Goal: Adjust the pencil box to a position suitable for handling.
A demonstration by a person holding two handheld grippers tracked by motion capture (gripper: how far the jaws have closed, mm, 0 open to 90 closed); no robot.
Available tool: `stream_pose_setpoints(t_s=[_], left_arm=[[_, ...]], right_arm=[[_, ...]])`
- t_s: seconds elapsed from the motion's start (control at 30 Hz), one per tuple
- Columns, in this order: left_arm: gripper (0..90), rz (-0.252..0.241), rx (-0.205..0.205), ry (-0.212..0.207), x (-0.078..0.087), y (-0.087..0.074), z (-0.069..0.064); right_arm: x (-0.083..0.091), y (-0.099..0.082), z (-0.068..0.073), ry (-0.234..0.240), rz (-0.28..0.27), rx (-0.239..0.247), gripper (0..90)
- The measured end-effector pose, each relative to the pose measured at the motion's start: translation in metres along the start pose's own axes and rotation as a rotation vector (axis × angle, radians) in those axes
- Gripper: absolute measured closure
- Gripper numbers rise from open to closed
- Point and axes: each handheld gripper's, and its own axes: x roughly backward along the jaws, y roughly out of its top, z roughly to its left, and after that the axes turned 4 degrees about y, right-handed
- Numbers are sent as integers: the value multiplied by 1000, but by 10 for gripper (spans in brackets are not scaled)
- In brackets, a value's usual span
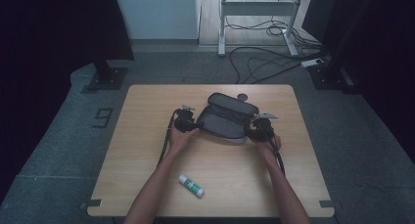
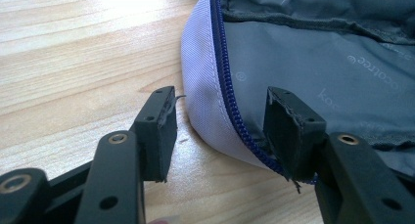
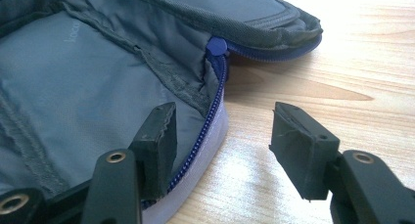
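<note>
Left tool (image 2: 218,131) straddles the near-left corner of the open pouch (image 1: 226,117): one jaw outside on the counter (image 1: 147,136), the other inside on the grey lining, jaws part open, pads not yet pressing on the pale rim between them. Right tool (image 3: 222,145) mirrors it at the opposite corner; one jaw sits over the lining, the other over bare wood, also part open, gripping nothing. Neither has hold of anything.

Pouch lies mid-counter, toward the far side, lid flap thrown back, blue zipper (image 2: 226,87) running round the edge. Zipper end (image 3: 216,46) sits at the hinge corner in the right gripper view.

Judgement: a tool at each end suggests pinching both corners to steady or spread the pouch so it stays open for loading.

Glue stick (image 1: 191,185) lies near the front edge, between the forearms, well apart from the pouch; probably the thing to go in.

Writing: pale repeat print on the lining, partly legible, something like "kocotree"; uncertain. Glue stick label too small to read.
</note>
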Motion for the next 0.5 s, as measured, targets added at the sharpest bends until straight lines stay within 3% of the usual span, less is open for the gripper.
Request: stream_pose_setpoints(t_s=[0.3,0.5], left_arm=[[574,9,-6,-13,-3,-1,0],[642,9,-5,-14,-3,-2,2]], right_arm=[[-10,2,1,4,32,22,543],[-13,2,3,16,37,14,732]])
